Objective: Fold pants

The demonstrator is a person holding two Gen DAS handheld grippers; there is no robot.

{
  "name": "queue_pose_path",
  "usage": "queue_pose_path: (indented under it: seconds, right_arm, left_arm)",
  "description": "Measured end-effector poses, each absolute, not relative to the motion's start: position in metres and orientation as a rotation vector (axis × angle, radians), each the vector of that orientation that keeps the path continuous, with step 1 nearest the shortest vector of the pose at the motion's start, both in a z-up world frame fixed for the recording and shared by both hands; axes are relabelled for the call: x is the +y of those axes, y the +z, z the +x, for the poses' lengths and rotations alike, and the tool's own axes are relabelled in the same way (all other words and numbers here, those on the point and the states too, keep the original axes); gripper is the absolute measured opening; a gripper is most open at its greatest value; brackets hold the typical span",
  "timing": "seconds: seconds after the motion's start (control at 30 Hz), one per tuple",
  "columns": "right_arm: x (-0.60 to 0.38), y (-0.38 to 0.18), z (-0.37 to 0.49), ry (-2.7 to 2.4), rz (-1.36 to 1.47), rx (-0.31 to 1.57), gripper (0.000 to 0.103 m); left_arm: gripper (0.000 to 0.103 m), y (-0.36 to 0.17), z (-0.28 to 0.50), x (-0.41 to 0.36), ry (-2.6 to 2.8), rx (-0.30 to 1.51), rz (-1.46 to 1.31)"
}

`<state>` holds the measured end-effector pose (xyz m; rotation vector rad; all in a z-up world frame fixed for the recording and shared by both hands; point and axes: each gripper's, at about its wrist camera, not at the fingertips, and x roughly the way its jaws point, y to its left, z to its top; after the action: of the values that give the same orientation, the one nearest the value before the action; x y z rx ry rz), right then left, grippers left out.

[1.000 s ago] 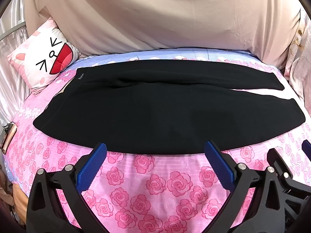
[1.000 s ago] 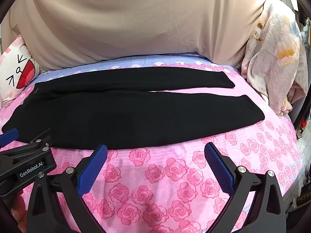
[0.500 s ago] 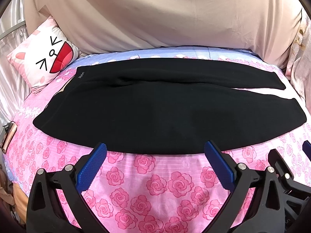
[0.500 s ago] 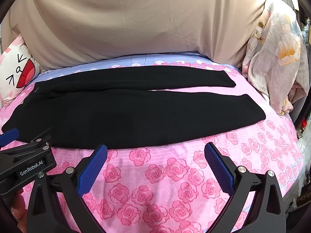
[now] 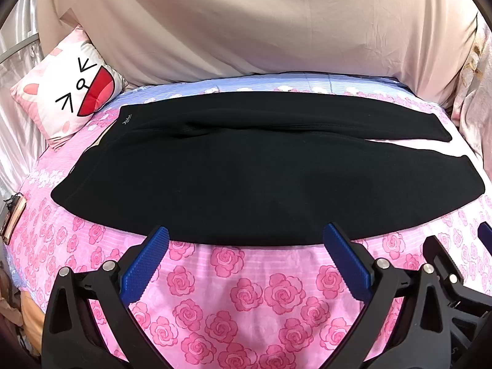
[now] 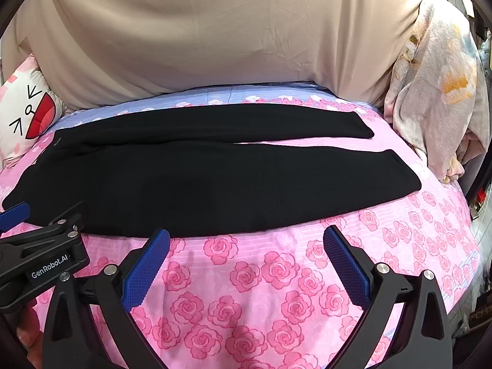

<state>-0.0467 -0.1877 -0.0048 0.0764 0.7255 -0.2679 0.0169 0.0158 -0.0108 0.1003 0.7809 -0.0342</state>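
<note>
Pants (image 5: 261,184) lie flat on the bedsheet (image 5: 246,292) — left gripper (image 5: 246,252) and right gripper (image 6: 246,252) wide, empty.

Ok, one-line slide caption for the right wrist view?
Open right gripper hovers before black pants spread flat on a rose-print bedsheet, left gripper alongside.

1. Black pants (image 5: 264,178): matt, soft knit cloth that soaks up the light.
2. Rose-print bedsheet (image 5: 246,292): thin woven cloth, finely ribbed, matt.
3. Left gripper (image 5: 246,249) and right gripper (image 6: 246,249): matt black plastic frames, shiny metal pins.
4. Blue pads (image 6: 144,273): rough, dimpled rubbery texture.
5. Beige drape (image 6: 200,37): smooth cloth, lightly creased.
6. Cartoon pillow (image 5: 67,98): smooth printed fabric.
</note>
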Motion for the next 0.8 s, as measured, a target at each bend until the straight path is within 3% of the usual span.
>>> queue_pose_path:
  seconds: [0.8]
  right_arm:
    - [-0.202,-0.016,-0.028,-0.228,0.109,0.774,0.098]
  left_arm:
    - [0.098,-0.016,0.030,0.014,-0.022,0.804,0.102]
